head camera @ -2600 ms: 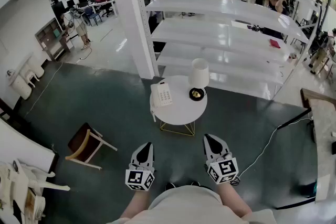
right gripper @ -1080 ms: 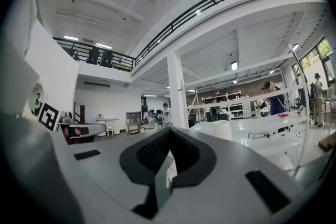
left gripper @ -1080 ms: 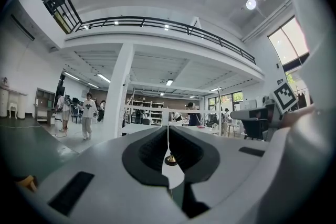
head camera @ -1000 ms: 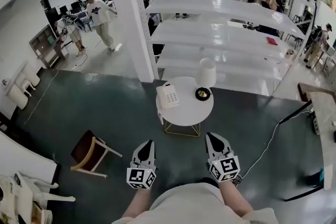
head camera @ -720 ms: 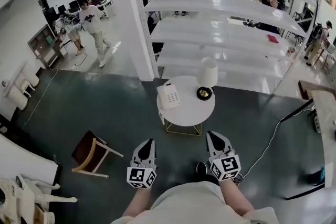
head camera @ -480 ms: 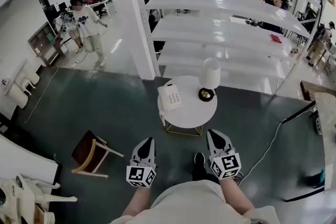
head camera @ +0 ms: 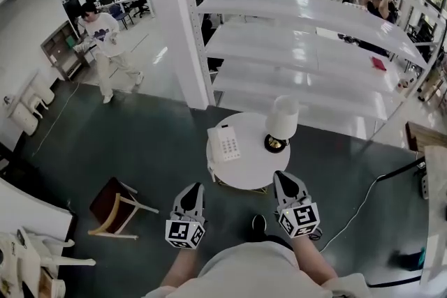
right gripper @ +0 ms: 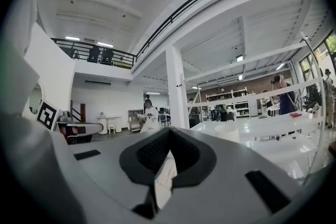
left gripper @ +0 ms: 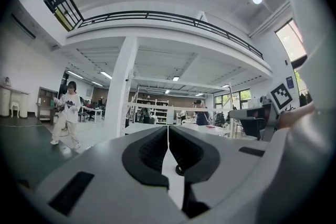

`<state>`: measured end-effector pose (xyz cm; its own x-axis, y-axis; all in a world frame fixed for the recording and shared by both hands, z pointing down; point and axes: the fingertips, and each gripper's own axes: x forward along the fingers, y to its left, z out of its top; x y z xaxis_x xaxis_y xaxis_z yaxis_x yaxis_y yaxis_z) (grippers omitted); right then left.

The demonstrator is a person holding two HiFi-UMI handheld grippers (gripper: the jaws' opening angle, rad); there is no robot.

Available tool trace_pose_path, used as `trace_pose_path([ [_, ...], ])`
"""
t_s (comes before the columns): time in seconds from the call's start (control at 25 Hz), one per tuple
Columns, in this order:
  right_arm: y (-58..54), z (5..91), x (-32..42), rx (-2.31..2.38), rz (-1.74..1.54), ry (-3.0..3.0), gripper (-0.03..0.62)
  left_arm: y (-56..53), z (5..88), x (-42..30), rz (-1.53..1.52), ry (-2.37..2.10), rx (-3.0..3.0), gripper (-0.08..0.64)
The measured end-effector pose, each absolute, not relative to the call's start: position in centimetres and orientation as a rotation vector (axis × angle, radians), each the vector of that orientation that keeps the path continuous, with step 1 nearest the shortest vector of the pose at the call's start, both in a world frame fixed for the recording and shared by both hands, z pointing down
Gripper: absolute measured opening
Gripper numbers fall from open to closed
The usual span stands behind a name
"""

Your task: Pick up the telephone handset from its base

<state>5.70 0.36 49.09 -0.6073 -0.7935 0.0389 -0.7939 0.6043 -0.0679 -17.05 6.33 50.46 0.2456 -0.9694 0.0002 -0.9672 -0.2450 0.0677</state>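
A wooden chair [head camera: 115, 204] is standing on the dark floor [head camera: 84, 143] at the far left, and beyond it a person in a white top [head camera: 100, 45] is walking past a white pillar [head camera: 174, 17]. The left claw [head camera: 193, 188] is hovering level just short of the round white worktop [head camera: 250, 167] – its jaws are pressing tip to tip with nothing between them. On the left half of that worktop the white telephone [head camera: 226, 143] is sitting with its keypad facing up, and the handset [head camera: 212, 146] is lying in place along the left side of its base, well apart from both claws. To the right of the telephone a table lamp [head camera: 282, 123] with a white shade is standing upright near the worktop's far edge. The right claw [head camera: 282, 177] is hanging level over the worktop's near right edge – its jaws are likewise meeting at the tips and gripping nothing. Behind the worktop long white shelves [head camera: 307, 45] are stretching off to the right, and a pale cable [head camera: 355, 206] is trailing across the floor at the right
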Motion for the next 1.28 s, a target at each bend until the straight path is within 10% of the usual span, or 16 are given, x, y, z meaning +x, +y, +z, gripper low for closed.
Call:
trace_pose_path([
  [1.28, -17.8, 47.9, 9.5, 1.348, 0.141, -2.861, 0.009, -12.0, 48.7, -13.2, -0.066, -1.948, 2.425, 0.023],
])
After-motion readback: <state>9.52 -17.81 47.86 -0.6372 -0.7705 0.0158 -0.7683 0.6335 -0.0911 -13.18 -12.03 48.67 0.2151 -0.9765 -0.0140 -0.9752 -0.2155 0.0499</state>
